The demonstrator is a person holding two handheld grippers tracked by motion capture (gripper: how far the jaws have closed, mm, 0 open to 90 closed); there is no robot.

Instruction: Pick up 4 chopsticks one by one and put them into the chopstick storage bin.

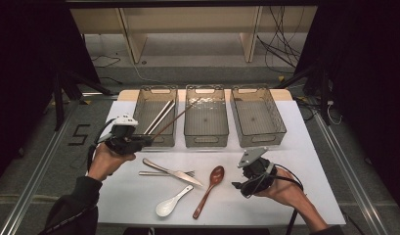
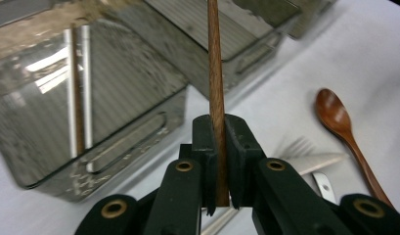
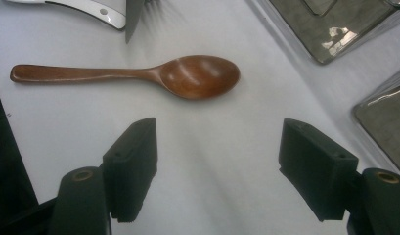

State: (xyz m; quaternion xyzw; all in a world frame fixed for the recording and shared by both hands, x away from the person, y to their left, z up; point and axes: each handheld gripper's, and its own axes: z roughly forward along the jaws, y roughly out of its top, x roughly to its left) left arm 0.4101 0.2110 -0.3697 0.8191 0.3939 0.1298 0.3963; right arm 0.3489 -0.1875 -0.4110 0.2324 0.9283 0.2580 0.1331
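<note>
White table sheet seen from the high view, on a dark floor with metal rails either side; wooden shelving and loose cables behind. Three clear grey bins in a row at the far edge: left bin holding metal chopsticks, middle bin and right bin bare. Open sheet before the bins, carrying a knife across a fork, a white ceramic spoon, a wooden spoon. Left gripper beside the left bin's near wall, clamped on a wooden chopstick slanting up over the bins. Right gripper low near the right front edge, just beside the wooden spoon.

Left gripper view: pads pressed together on the wooden chopstick; left bin close ahead, metal chopsticks inside; wooden spoon off to the side.

Right gripper view: jaws wide apart, nothing between; wooden spoon flat on the sheet just beyond the tips, bin corners past it.
</note>
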